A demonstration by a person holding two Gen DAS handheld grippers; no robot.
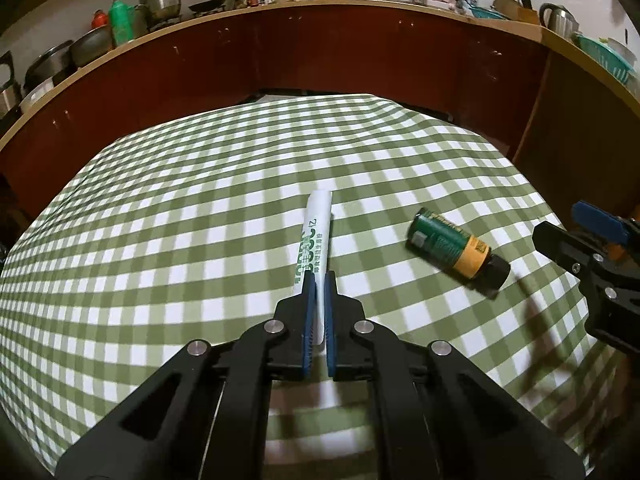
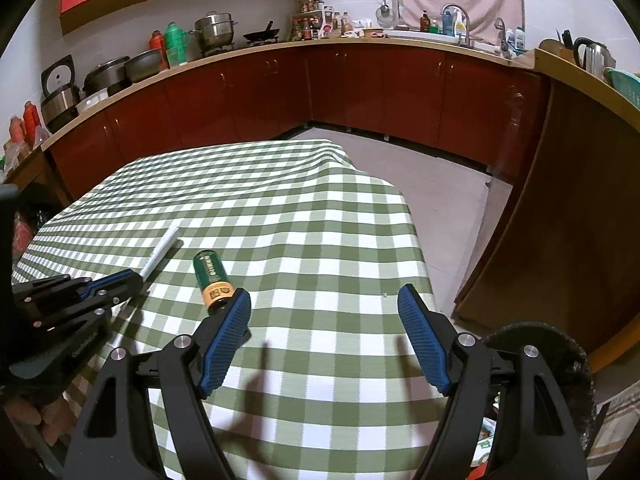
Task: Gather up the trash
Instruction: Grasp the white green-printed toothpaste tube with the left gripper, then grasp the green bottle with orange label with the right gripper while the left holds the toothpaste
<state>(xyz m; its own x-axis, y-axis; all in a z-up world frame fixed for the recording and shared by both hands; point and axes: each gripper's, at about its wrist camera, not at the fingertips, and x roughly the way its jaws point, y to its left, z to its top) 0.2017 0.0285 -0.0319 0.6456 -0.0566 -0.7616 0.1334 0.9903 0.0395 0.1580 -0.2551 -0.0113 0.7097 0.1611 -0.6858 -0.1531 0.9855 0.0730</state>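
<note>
the left gripper (image 1: 318, 280) was clamped tight on the near end of the white tube (image 1: 316, 236), its far end angled over the checked cloth (image 1: 200, 200), likely to carry it off as trash. the right gripper (image 2: 324, 304) hung wide open and empty, the green bottle (image 2: 212, 276) lying just beside its left pad, probably the next pick
</note>
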